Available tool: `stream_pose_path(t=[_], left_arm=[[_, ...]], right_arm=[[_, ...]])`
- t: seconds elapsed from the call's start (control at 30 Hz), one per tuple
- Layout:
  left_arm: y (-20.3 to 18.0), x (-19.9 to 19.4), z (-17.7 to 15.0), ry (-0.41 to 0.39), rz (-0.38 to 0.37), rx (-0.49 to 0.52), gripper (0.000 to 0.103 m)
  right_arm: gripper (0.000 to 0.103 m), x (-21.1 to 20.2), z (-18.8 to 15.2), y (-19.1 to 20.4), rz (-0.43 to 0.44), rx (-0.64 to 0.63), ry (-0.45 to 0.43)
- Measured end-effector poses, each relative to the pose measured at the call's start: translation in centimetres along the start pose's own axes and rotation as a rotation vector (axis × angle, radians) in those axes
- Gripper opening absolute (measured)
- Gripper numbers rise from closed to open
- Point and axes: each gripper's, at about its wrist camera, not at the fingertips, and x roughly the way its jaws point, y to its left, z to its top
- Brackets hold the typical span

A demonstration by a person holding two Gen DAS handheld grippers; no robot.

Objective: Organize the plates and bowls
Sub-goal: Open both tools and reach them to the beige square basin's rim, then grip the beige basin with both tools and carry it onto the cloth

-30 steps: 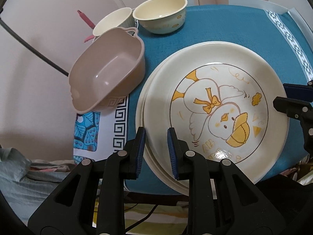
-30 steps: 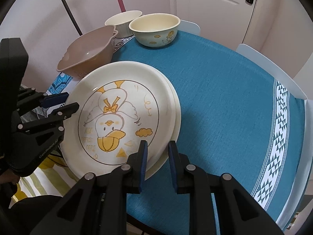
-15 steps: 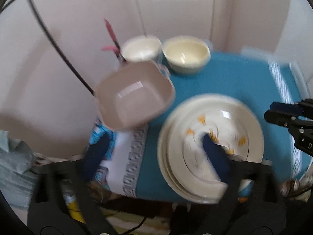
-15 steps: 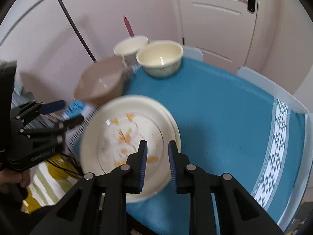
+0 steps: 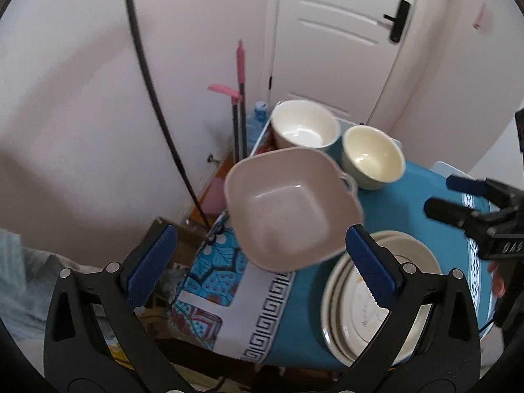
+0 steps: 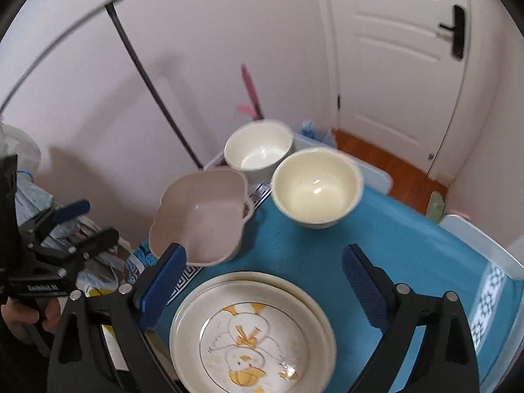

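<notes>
A stack of cream plates (image 6: 252, 337), the top one bearing a yellow duck picture, lies on the teal-clothed table (image 6: 409, 252) near its front edge. My right gripper (image 6: 265, 257) hangs above the stack. Its jaws are opening and nothing is between them. My left gripper (image 5: 258, 249) stands wide open and empty above the table's left edge, with the plates (image 5: 360, 298) below its right finger. Beyond the plates sit a pink-beige square dish (image 5: 288, 209) with handles, a white bowl (image 5: 304, 127) and a cream bowl (image 5: 373, 157).
A white door (image 6: 393, 49) and wooden floor lie beyond the table. A pink-handled mop (image 5: 240, 75) and a black pole (image 5: 147, 75) lean on the left wall. White chair backs (image 6: 475, 232) border the table's far side. A hand (image 6: 19, 324) holds the left gripper.
Both grippers were shut on the plate stack's rim. They have let go, opened wide, and risen and drawn back. The plates stay on the table.
</notes>
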Motion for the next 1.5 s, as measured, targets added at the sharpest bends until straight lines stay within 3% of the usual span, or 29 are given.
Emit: stream_pose_path(t=[0.2,0.27,0.3,0.37,0.43,0.6,0.63,0.67,0.7,0.8,1.17,1.5], left_arm=[[3.5,5.3,-0.2,0.091,-0.098,-0.096,0.102],[3.8,6.8,-0.6,0.109,-0.125,-0.11,0.1],[3.7,7.7,-0.6,0.119,-0.135,-0.11,0.098],[3.3,9.1,-0.8,0.142,-0.148,-0.104,0.079],[2.8,10.6,-0.8,0.171,-0.146,-0.095,0.071],[3.1,13.3,-1.3,0.227,-0.162,-0.131,0.041],[3.2,13.6,-1.3,0.233,-0.162,-0.135,0.027],[3.3,14.0,-1.4,0.243,-0.161,-0.137,0.015],[3.4,14.3,-1.4,0.252,-0.158,-0.137,0.013],[3.3,14.6,-1.3,0.253,-0.16,-0.124,0.01],[2.5,9.6,0.5,0.16,-0.124,-0.011,0.01],[-4.4,0.4,1.6,0.036,-0.184,0.136,0.01]], right_arm=[[0.095,5.7,0.7,2.2,-0.077,0.039,0.072],[0.095,7.3,0.7,2.2,-0.061,0.058,0.104],[0.095,8.2,0.7,2.1,-0.054,0.066,0.12],[0.095,9.7,0.8,1.9,-0.038,0.079,0.155],[0.093,11.2,1.0,1.5,-0.029,0.089,0.184],[0.05,14.2,1.4,1.2,0.004,0.082,0.246],[0.045,14.5,1.3,1.2,0.009,0.081,0.253],[0.033,14.7,1.3,1.2,0.013,0.081,0.259],[0.024,15.0,1.2,1.2,0.019,0.084,0.266],[0.013,15.2,0.9,1.4,0.024,0.077,0.271],[0.013,12.0,0.5,2.6,0.027,0.095,0.182],[0.013,0.6,-1.7,0.8,-0.008,0.185,0.01]])
